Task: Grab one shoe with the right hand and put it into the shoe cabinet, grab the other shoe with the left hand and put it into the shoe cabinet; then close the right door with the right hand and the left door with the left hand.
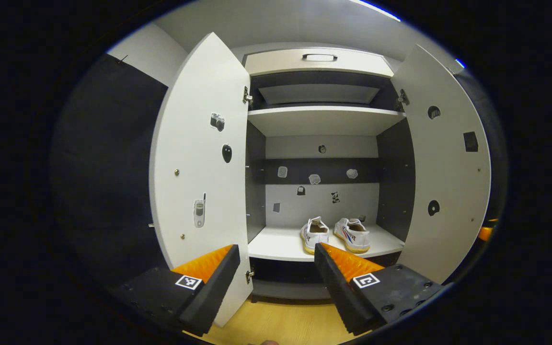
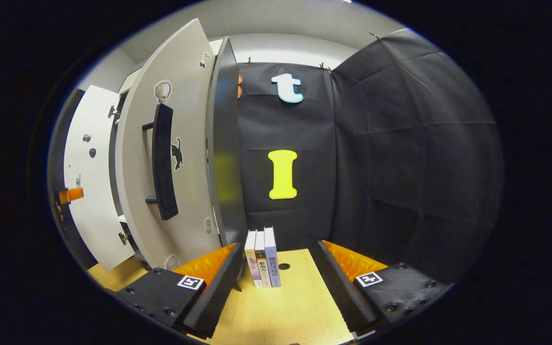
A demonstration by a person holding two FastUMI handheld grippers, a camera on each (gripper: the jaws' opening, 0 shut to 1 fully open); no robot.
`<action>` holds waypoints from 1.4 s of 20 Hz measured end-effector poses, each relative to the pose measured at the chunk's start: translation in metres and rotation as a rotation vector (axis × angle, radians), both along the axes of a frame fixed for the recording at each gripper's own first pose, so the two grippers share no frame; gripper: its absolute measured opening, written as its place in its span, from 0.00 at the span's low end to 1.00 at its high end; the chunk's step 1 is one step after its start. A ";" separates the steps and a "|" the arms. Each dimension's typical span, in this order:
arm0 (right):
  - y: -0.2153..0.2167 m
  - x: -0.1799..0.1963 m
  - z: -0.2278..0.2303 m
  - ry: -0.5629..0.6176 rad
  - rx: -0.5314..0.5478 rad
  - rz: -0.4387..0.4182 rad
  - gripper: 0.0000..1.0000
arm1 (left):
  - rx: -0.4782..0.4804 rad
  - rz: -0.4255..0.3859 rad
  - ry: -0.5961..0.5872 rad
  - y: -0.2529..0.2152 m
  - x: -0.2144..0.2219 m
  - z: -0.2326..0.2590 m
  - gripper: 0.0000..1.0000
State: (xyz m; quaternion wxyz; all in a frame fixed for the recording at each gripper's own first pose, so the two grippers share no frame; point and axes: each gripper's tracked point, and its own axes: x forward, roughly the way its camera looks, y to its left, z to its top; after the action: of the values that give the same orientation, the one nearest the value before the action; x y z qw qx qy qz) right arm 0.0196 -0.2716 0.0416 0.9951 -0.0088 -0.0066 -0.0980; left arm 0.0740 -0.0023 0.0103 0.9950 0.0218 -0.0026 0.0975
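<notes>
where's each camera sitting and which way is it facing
left gripper view: rides the left tongs, facing into the open shoe cabinet, two shoes on its bottom shelf.
right gripper view: rides the right tongs, facing books and the right door from outside.
Shared: both doors; the left door appears in each.

a staged recording booth: black cloth walls point(image 2: 400, 158) surround a sticker-dotted shoe cabinet point(image 1: 321, 120) and a wooden table point(image 2: 285, 306).

White shelf point(image 1: 276, 245), two shoes point(image 1: 336, 234) side by side
</notes>
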 end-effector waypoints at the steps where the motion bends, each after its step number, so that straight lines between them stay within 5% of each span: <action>1: 0.001 0.003 0.007 -0.012 -0.004 0.001 0.99 | -0.018 0.003 0.007 -0.002 -0.007 -0.011 0.98; 10: 0.013 0.030 0.072 -0.087 -0.022 0.004 0.98 | -0.104 -0.043 0.174 -0.014 -0.048 -0.093 0.98; 17: 0.056 0.044 0.097 -0.099 -0.024 0.085 0.98 | -0.051 -0.113 0.197 -0.001 -0.058 -0.096 0.98; 22: 0.063 0.037 0.097 -0.075 -0.063 0.032 1.00 | -0.085 -0.126 0.193 0.021 -0.057 -0.095 0.98; 23: 0.067 0.037 0.097 -0.070 -0.059 0.029 0.92 | -0.087 -0.130 0.193 0.025 -0.058 -0.095 0.98; 28: 0.093 0.035 0.093 -0.062 -0.050 0.018 0.96 | -0.076 -0.138 0.216 0.048 -0.061 -0.104 0.98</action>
State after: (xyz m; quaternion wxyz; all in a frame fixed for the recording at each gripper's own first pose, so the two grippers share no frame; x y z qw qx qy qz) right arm 0.0549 -0.1789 0.1342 0.9948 -0.0306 -0.0398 -0.0890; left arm 0.0127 0.0459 -0.0940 0.9940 -0.0059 0.1065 0.0258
